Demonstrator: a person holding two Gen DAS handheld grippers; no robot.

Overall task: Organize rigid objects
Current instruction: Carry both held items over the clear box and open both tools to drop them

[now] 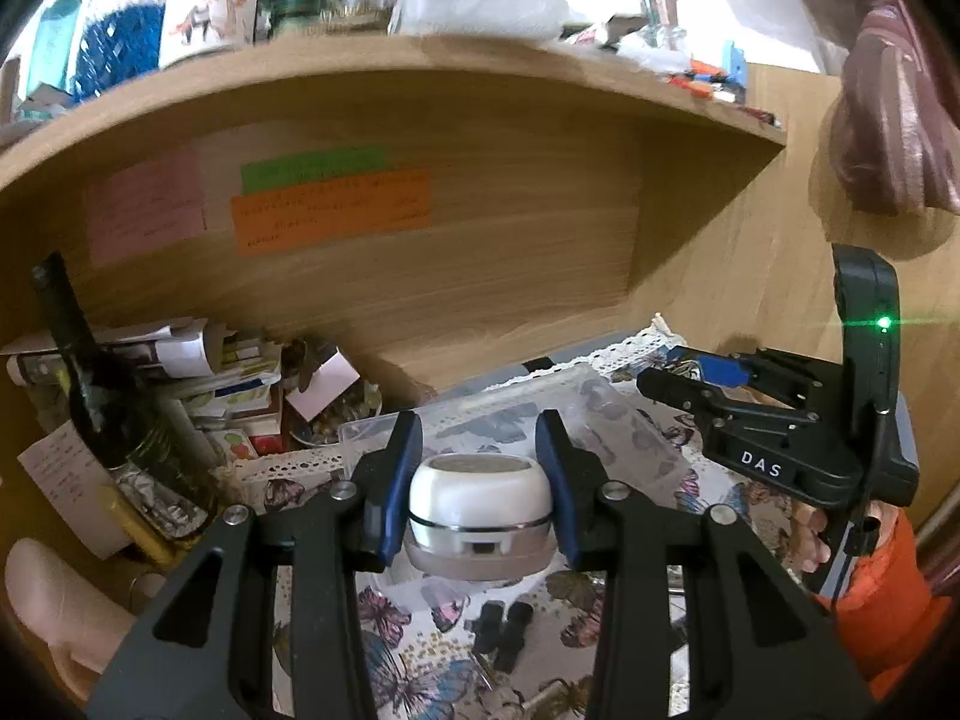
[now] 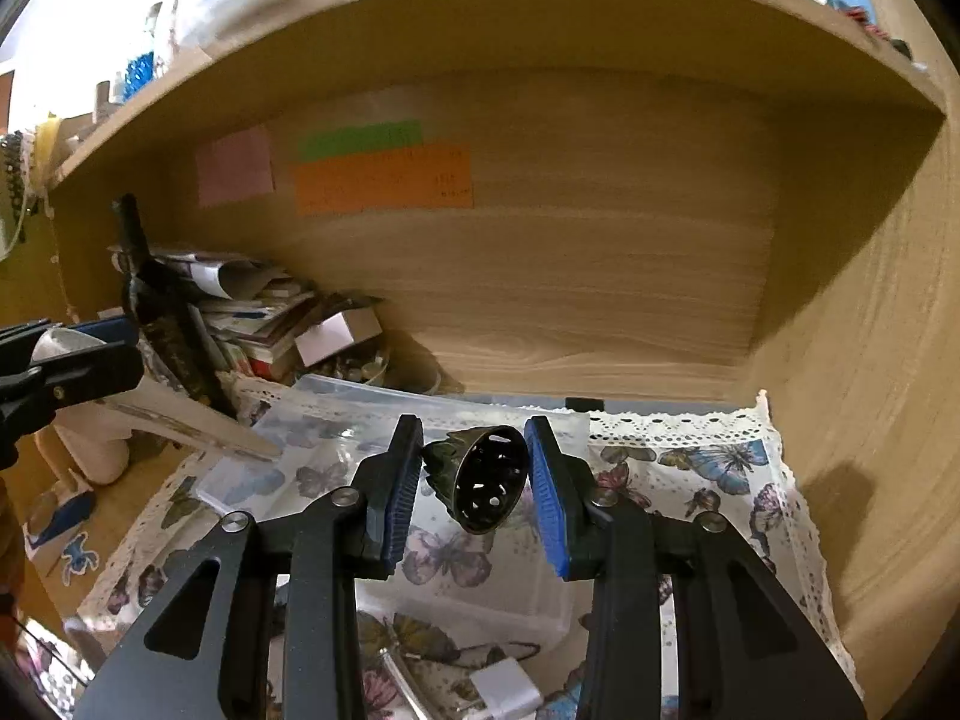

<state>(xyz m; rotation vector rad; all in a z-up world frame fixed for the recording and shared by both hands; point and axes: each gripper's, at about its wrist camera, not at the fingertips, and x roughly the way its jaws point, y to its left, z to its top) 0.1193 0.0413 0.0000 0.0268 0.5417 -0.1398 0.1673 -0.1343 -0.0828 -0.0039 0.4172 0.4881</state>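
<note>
- Left wrist view: our left gripper [image 1: 480,480] clamps a white domed device [image 1: 479,510] above the clear plastic bin [image 1: 570,384]; its smooth, rounded sides could slip.
- Our right gripper [image 2: 471,474] pinches a dark perforated metal cup [image 2: 486,477], tilted; it might twist free.

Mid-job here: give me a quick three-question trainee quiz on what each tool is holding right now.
1. True or false: the left tool grips a white round device.
2. The right tool holds: A) a wine bottle B) a dark perforated metal cup C) a white charger.
3. Fill in: both tools hover over a clear plastic ____ on the butterfly-print cloth.

Key: 1 true; 2 B; 3 container.
</note>
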